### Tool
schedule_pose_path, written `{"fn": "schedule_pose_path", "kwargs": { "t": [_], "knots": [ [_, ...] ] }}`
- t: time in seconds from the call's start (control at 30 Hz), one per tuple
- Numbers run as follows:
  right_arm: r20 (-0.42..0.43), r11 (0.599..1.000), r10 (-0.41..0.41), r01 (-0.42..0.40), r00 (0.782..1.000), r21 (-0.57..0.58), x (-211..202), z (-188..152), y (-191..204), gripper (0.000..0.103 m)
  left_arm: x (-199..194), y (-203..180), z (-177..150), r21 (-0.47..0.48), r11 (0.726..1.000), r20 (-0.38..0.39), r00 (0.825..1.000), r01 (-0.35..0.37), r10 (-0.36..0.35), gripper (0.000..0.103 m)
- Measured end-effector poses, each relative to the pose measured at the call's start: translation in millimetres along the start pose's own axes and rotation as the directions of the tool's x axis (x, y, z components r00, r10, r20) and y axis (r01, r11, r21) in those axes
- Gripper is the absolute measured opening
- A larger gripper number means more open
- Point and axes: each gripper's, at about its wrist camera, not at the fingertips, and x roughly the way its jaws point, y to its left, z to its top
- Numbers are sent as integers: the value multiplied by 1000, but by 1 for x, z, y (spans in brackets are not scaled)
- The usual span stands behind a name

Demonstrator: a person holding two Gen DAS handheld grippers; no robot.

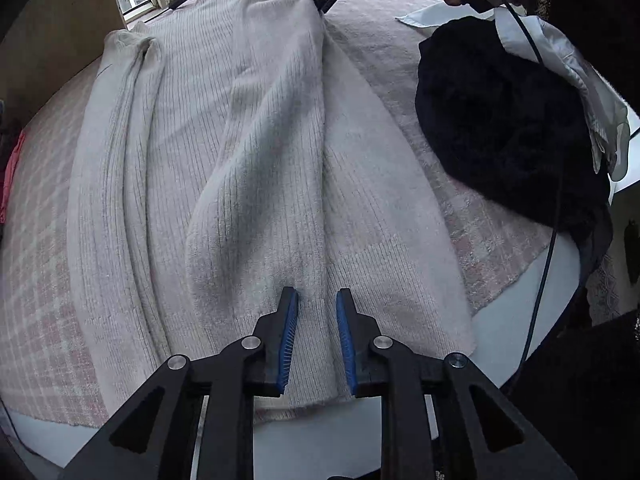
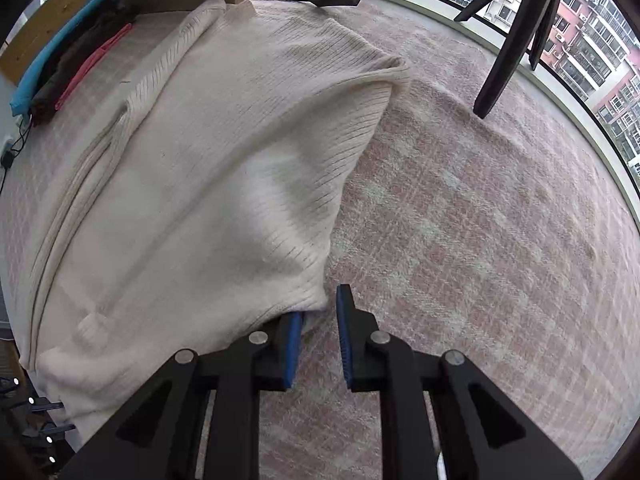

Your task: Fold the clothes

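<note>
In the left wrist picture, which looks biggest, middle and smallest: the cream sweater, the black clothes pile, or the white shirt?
1. Cream sweater, biggest by far.
2. Black clothes pile.
3. White shirt, smallest, though the pile hides part of it, so its true size is unsure.

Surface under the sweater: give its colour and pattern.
The cover is a faded pink and cream plaid; the right wrist view shows it best, beside the cream sweater.

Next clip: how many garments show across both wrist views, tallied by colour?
Cream sweater: 1
Black heap: 1
White shirt: 1
Blue folded piece: 1
Dark folded piece: 1
Red folded piece: 1
Total: 6
</note>
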Motion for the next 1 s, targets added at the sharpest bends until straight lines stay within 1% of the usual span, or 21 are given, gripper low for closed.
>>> {"fn": "schedule_pose_path", "kwargs": {
  "t": [0.07,0.1,0.13,0.17,0.23,0.3,0.37,0.4,0.43,0.5,0.53,0.57,0.6,0.67,0.73,0.77,0.83,0.9,0.93,0.97,1.0],
  "knots": [
    [-1,1000,7,-7,1000,5,0,0,-2,15,1,7,2,-22,1000,0,1000,20,-20,16],
    [-1,1000,10,-10,1000,8,1,0,-3,15,1,10,2,-31,999,-2,1000,24,-24,9],
    [-1,1000,13,-13,1000,11,1,-1,-4,15,-5,14,3,-62,996,3,998,70,-69,3],
    [-1,1000,17,-17,1000,13,1,-1,-6,15,-10,18,4,-95,989,10,993,117,-116,3],
    [0,999,36,-36,999,26,1,-1,-9,15,-20,26,5,-158,965,28,978,210,-208,3],
    [6,997,64,-64,998,49,-1,-1,-16,15,-37,12,8,-106,969,52,975,223,-218,3],
    [9,994,85,-85,996,68,0,-1,-21,15,-41,-5,9,-76,954,57,957,289,-285,3],
    [6,994,83,-83,997,69,2,-1,-22,15,-38,-13,10,-70,944,48,946,322,-320,7],
    [5,994,83,-83,997,68,3,-2,-22,16,-31,-20,9,-56,954,30,956,293,-292,10],
    [-16,996,78,-78,997,42,2,-4,-20,19,-13,-22,7,-65,978,-43,978,201,-203,9],
    [-33,997,70,-69,997,20,0,-5,-19,25,-9,-17,5,-103,973,-61,975,205,-212,10],
    [-48,999,43,-44,998,-8,-4,-7,-16,30,-9,-10,3,-145,961,-60,968,234,-244,10],
    [-51,999,17,-19,999,-36,-10,-10,-16,30,-14,-3,1,-168,953,-49,964,251,-262,12],
    [-37,999,-7,5,999,-48,-28,-12,-23,30,-30,5,-2,-173,956,-12,970,238,-243,15],
    [36,1000,10,-10,999,-4,-42,-1,-33,30,-45,13,-2,-180,958,24,975,223,-222,17],
    [72,1000,17,-18,997,17,-49,4,-37,30,-48,15,0,-178,963,31,980,200,-198,18],
    [141,998,27,-36,990,59,-60,17,-46,30,-44,16,6,-147,979,11,990,139,-139,18],
    [159,995,23,-37,987,88,-42,48,-39,29,-38,19,9,-139,982,-5,992,127,-128,18],
    [151,995,22,-36,988,95,-26,62,-34,26,-35,20,9,-138,982,-11,991,129,-131,18],
    [136,994,25,-39,990,100,-14,70,-31,21,-32,22,9,-137,982,-18,991,131,-134,18],
    [124,993,31,-44,992,105,-3,78,-28,20,-28,23,11,-137,984,-31,992,118,-123,18]
  ]
}}
